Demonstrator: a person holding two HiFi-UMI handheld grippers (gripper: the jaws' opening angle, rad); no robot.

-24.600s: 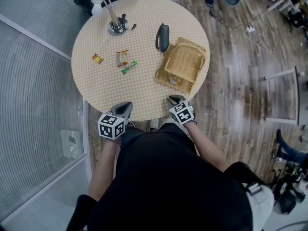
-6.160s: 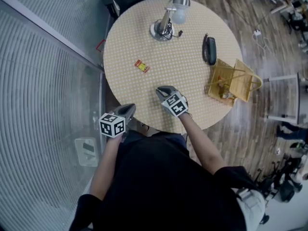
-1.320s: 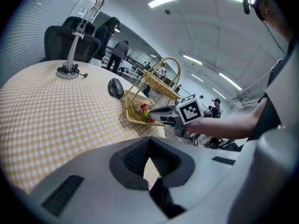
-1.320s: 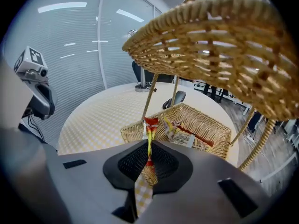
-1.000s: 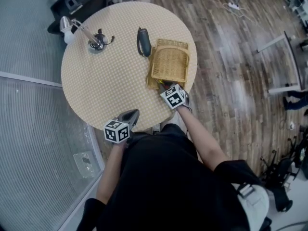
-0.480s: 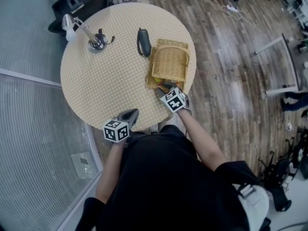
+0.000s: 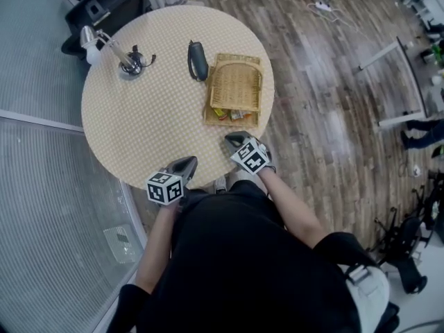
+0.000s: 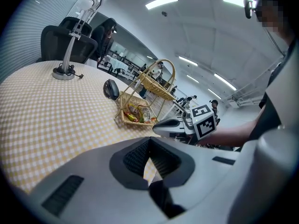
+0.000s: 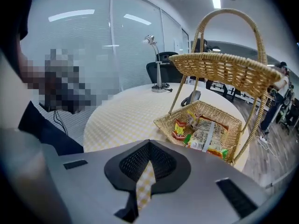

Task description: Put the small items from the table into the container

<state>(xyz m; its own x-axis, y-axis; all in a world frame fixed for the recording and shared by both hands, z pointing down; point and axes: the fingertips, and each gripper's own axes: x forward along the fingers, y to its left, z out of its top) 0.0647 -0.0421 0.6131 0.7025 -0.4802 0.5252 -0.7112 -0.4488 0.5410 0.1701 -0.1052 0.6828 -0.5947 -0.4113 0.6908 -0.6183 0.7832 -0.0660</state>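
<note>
A wicker basket (image 7: pixel 236 82) with a hoop handle stands on the right side of the round checked table (image 7: pixel 146 123). Several snack packets (image 7: pixel 227 114) lie in its near end, and they show again in the right gripper view (image 9: pixel 202 133). My right gripper (image 7: pixel 231 139) hangs just short of the basket's near rim, shut, with nothing between its jaws (image 9: pixel 148 164). At the table's near edge my left gripper (image 7: pixel 186 162) is shut and empty too (image 8: pixel 149 158). The left gripper view shows the basket (image 8: pixel 136 114) and the right gripper (image 8: pixel 167 123) ahead of it.
A desk lamp (image 7: pixel 128 64) stands at the table's far left. A dark oblong case (image 7: pixel 197 60) lies just left of the basket. Beyond the table are a black office chair (image 7: pixel 104 12), a glass partition at left and wood floor at right.
My right gripper has drawn back from the basket's near end toward the table edge, so the packets there are uncovered. The left gripper has stayed put.
</note>
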